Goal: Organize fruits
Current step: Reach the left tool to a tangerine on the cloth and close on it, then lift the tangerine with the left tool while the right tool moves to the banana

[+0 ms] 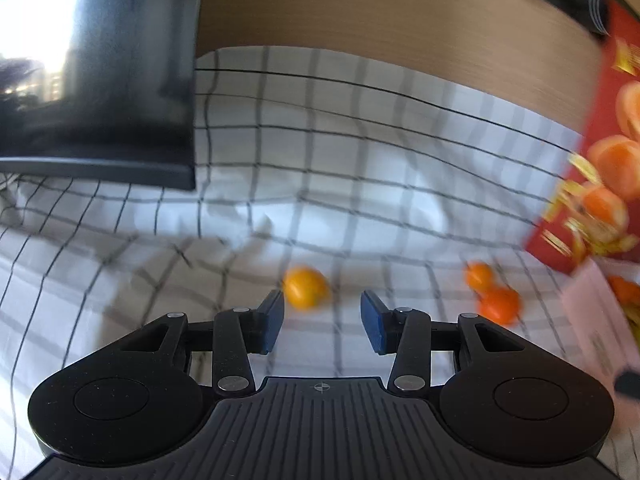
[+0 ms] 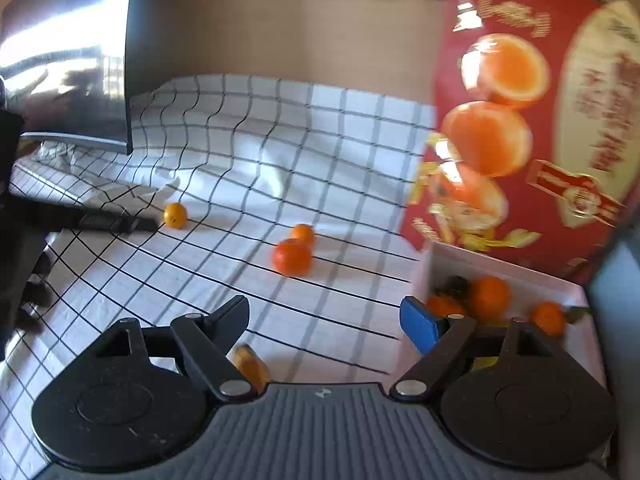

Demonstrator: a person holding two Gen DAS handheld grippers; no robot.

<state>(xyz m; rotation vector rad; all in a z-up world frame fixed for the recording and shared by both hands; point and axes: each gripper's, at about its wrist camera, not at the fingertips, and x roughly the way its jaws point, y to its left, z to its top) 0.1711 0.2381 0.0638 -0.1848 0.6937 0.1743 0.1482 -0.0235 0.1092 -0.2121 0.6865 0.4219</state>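
Observation:
Three small oranges lie on a checked cloth. In the left wrist view one orange (image 1: 306, 288) sits just beyond my open, empty left gripper (image 1: 322, 312), near its left finger. Two more oranges (image 1: 500, 305) lie together to the right. In the right wrist view the same fruits show: the lone orange (image 2: 175, 215) at far left and the pair (image 2: 292, 257) in the middle. My right gripper (image 2: 324, 320) is open and empty above the cloth. A white box (image 2: 500, 270) at the right holds several oranges (image 2: 489, 296), behind its right finger.
The box's red lid (image 2: 532, 120), printed with oranges, stands upright at the right. A dark monitor (image 1: 100, 80) stands at the back left. A black bar (image 2: 116, 222) lies by the lone orange. A wooden wall (image 1: 380, 20) runs behind.

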